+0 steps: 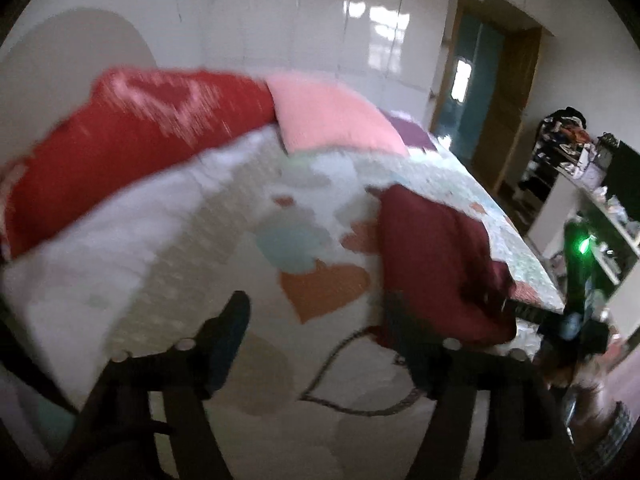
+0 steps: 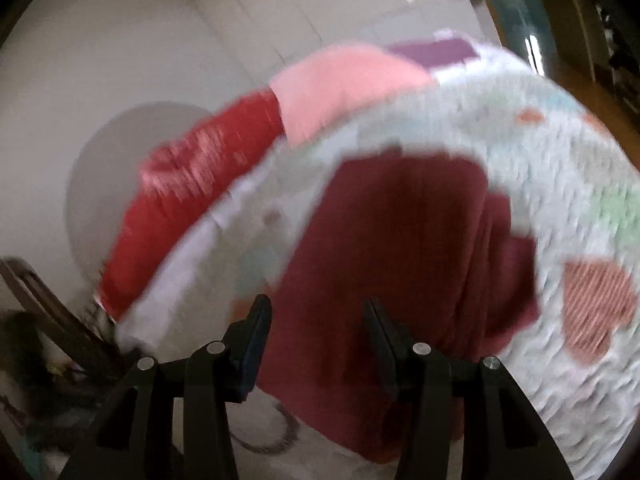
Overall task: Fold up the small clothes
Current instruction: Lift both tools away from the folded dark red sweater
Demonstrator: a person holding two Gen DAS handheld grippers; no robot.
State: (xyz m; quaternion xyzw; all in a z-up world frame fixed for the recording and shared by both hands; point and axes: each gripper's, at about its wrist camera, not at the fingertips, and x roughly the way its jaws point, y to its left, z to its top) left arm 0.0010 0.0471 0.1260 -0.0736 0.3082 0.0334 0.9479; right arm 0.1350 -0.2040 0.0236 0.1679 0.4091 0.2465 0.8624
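Observation:
A dark maroon garment (image 1: 436, 256) lies bunched on a bed with a white quilt printed with hearts (image 1: 240, 240). My left gripper (image 1: 316, 312) is open above the quilt, its right finger at the garment's near edge. In the right wrist view the garment (image 2: 400, 248) fills the middle, folded into layers on its right side. My right gripper (image 2: 316, 312) is open and empty just above the garment's near part. The right gripper also shows in the left wrist view (image 1: 560, 320) at the garment's right edge. Both views are blurred.
A red pillow with a heart (image 1: 132, 140) and a pink pillow (image 1: 332, 116) lie at the head of the bed against a white wall. A doorway (image 1: 480, 92) and cluttered shelves (image 1: 580, 184) stand to the right of the bed.

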